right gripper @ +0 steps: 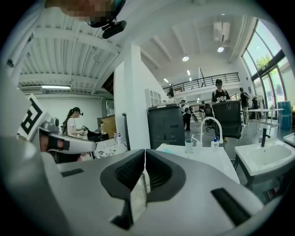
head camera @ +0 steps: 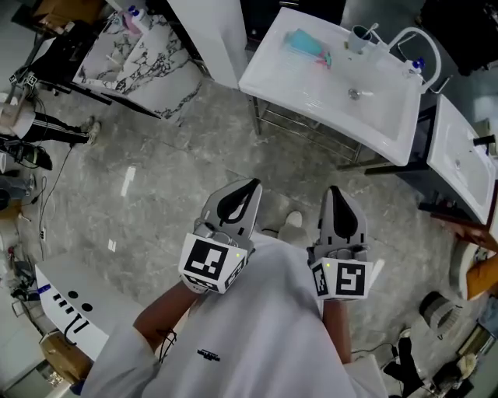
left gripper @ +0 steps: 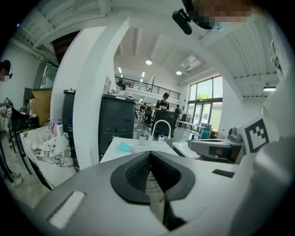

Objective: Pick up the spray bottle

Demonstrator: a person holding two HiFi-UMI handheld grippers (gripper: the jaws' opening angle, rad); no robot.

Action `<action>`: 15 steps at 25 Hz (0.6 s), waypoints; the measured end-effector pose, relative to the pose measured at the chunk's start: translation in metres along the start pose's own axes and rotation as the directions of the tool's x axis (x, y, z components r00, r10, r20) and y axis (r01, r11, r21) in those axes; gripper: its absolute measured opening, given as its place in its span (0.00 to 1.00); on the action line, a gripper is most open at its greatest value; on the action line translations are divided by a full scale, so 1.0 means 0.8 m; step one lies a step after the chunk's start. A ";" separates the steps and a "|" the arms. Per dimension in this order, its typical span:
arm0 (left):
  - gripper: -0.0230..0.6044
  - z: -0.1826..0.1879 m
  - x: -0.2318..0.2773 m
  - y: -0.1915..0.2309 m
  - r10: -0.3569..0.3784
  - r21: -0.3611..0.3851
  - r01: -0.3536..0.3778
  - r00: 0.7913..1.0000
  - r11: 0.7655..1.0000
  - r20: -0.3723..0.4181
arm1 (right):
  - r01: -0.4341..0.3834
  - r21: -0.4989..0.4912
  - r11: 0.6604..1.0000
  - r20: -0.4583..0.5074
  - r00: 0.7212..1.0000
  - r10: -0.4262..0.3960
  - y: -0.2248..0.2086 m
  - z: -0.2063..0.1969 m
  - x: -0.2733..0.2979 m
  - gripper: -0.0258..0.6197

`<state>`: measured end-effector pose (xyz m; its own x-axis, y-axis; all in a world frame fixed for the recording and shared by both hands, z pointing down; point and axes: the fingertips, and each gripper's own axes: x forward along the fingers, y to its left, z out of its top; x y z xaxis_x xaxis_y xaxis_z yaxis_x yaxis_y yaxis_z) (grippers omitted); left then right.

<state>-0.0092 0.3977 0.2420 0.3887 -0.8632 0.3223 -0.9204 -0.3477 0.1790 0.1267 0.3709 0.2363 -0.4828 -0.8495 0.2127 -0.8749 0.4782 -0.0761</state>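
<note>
- Grey marble floor (head camera: 156,179) fills the middle of the frame.
- Left gripper (head camera: 250,186) and right gripper (head camera: 334,191), low centre, both have their jaws closed together on nothing.
- White sink counter (head camera: 311,93) stands upper right, well apart from them.
- Spray bottle (head camera: 418,67), blue-topped, stands upright beside the faucet (head camera: 413,31) at the counter's right end.

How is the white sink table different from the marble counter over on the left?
The sink table is plain white; the marble counter is white with dark veins. The sink table carries a curved tap and a cup; the marble counter carries bottles. Both stand on the grey floor.
</note>
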 end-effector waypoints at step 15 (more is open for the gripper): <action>0.04 -0.006 -0.059 0.112 0.002 -0.010 -0.002 0.999 1.000 0.034 | 0.052 -0.041 0.998 0.010 0.999 -0.051 0.090 0.002 0.042 0.05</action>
<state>-0.1101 0.4092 0.2469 0.3852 -0.8759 0.2905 -0.9206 -0.3425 0.1878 0.0469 0.3763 0.2365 -0.4375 -0.8751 0.2070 -0.8965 0.4423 -0.0254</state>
